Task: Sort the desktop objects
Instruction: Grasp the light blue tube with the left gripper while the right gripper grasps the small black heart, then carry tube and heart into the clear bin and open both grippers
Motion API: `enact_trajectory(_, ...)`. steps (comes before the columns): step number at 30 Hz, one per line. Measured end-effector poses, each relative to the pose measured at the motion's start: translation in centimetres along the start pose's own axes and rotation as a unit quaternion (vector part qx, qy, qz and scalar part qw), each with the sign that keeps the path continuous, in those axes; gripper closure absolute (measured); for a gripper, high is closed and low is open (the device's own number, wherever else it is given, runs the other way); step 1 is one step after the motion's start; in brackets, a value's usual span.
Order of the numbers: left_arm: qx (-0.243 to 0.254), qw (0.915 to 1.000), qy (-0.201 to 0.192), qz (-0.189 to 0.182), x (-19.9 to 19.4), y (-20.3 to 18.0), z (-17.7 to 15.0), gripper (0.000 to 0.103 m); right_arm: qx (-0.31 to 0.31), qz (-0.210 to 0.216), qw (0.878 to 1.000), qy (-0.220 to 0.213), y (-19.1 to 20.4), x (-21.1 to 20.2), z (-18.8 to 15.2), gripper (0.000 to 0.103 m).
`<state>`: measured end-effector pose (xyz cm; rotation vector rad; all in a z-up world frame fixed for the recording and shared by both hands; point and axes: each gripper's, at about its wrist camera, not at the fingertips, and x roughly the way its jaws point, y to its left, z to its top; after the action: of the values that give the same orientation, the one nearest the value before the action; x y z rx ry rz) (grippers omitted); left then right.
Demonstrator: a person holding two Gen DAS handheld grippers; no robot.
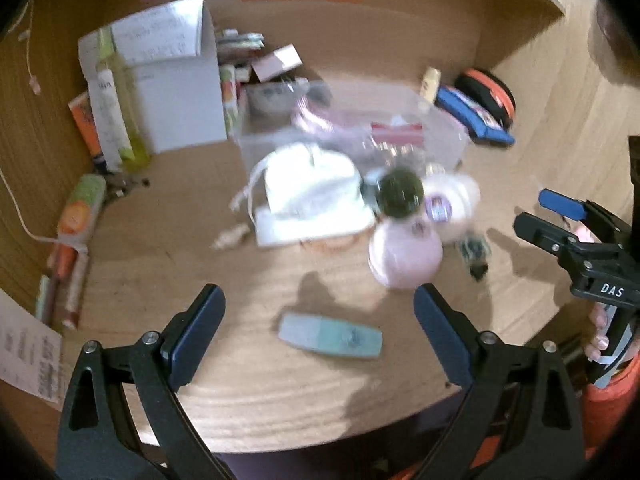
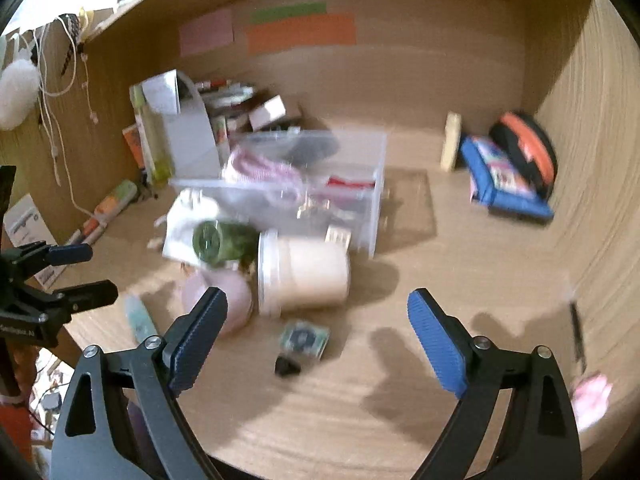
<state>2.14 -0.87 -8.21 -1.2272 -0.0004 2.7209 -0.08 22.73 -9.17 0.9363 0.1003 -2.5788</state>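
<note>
Left gripper (image 1: 318, 308): jaws spread wide, nothing between the pads, held above the near edge of the wooden desk (image 1: 240, 400). Right gripper (image 2: 316, 320): jaws likewise wide apart, empty, above the near part of the desk; seen from the left wrist view it sits at the far right, a hand (image 1: 600, 332) on its handle.

Both views blurred; fine detail unreliable.

Objects on desk, centre cluster:
- Clear plastic bin (image 2: 360, 200), mid-desk, holding pink striped and red items; contents not distinct.
- White pouch with drawstring (image 1: 312, 196), touching the bin's near left side.
- Dark green jar (image 2: 224, 242), lying on its side just right of the pouch.
- Cream tub with white lid (image 2: 304, 272), on its side, right of the green jar, touching or just beside the bin's near wall.
- Pink round container (image 1: 404, 256), nearer than the green jar, left of the cream tub.
- Pale teal tube (image 1: 330, 336), lying flat, alone, nearest to the left gripper.
- Small green-and-black packet (image 2: 304, 338) and a small black piece (image 2: 286, 366), near the right gripper's left pad.

Periphery: white box (image 1: 172, 92) and upright bottles far left; blue book (image 2: 504, 184) and orange-black case (image 2: 524, 152) far right.
</note>
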Motion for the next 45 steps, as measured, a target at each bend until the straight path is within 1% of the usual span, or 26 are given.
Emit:
enact_trajectory(3,0.002,0.9996,0.014,-0.023,0.9,-0.4,-1.4,0.007,0.001,0.021,1.0,0.013,0.5,0.6,-1.6,0.014)
enact_trajectory(5,0.004,0.9993,0.023,-0.028,1.6,-0.6,-2.1,0.007,-0.006,0.029,0.999,0.022,1.0,1.0,-2.7,0.017)
enact_trajectory(6,0.005,0.9994,0.026,-0.024,1.9,-0.7,-2.4,0.007,-0.008,0.025,0.999,0.024,1.2,1.1,-3.1,0.02)
enact_trajectory(7,0.005,0.9994,0.029,-0.02,2.2,-0.7,-2.7,0.007,-0.011,0.022,0.999,0.029,1.4,1.3,-3.5,0.025)
enact_trajectory(10,0.009,0.9994,0.03,-0.012,2.8,-0.9,-3.1,0.007,-0.007,0.028,0.998,0.047,1.4,2.0,-4.4,0.038)
enact_trajectory(11,0.012,0.9995,0.027,-0.009,2.8,-0.9,-3.2,0.007,-0.003,0.03,0.998,0.051,1.3,2.2,-4.5,0.04)
enact_trajectory(13,0.019,0.9996,0.021,-0.006,2.9,-1.0,-3.2,0.007,0.0,0.031,0.998,0.06,1.1,2.7,-4.7,0.052)
enact_trajectory(16,0.023,0.9995,0.019,-0.014,3.2,-1.0,-3.3,0.007,0.003,0.038,0.997,0.066,1.1,3.1,-4.8,0.06)
enact_trajectory(20,0.017,0.9994,0.025,-0.014,3.9,-0.5,-3.3,0.007,-0.004,0.032,0.997,0.066,1.5,3.6,-4.7,0.064)
enact_trajectory(21,0.016,0.9996,0.021,-0.013,4.0,-0.4,-3.4,0.007,-0.006,0.031,0.997,0.066,1.6,3.6,-4.6,0.066)
enact_trajectory(23,0.019,0.9996,0.018,-0.011,3.9,-0.4,-3.5,0.01,-0.012,0.028,0.997,0.064,1.9,3.7,-4.7,0.069)
enact_trajectory(25,0.023,0.9996,0.013,-0.002,3.8,-0.5,-3.6,0.022,-0.024,0.019,0.998,0.062,2.2,3.8,-4.7,0.078)
enact_trajectory(28,0.024,0.9997,0.007,0.0,3.8,-0.5,-3.5,0.03,-0.021,0.022,0.998,0.062,2.2,3.8,-4.6,0.087)
enact_trajectory(32,0.022,0.9997,-0.002,0.004,3.7,-0.4,-3.7,0.03,-0.009,0.031,0.997,0.064,1.9,3.9,-4.5,0.089)
enact_trajectory(33,0.022,0.9997,-0.002,0.005,3.7,-0.4,-3.8,0.03,-0.008,0.031,0.997,0.064,1.9,3.8,-4.5,0.091)
enact_trajectory(38,0.002,1.0,-0.005,0.002,3.3,0.0,-3.5,0.03,-0.005,0.035,0.998,0.056,1.8,3.1,-4.1,0.092)
enact_trajectory(42,-0.015,0.9997,-0.02,0.003,2.3,0.4,-3.1,0.03,-0.006,0.041,0.998,0.044,1.7,2.3,-3.5,0.092)
enact_trajectory(45,-0.022,0.999,-0.037,0.01,1.2,0.7,-2.5,0.03,-0.008,0.045,0.998,0.034,1.7,1.6,-2.9,0.092)
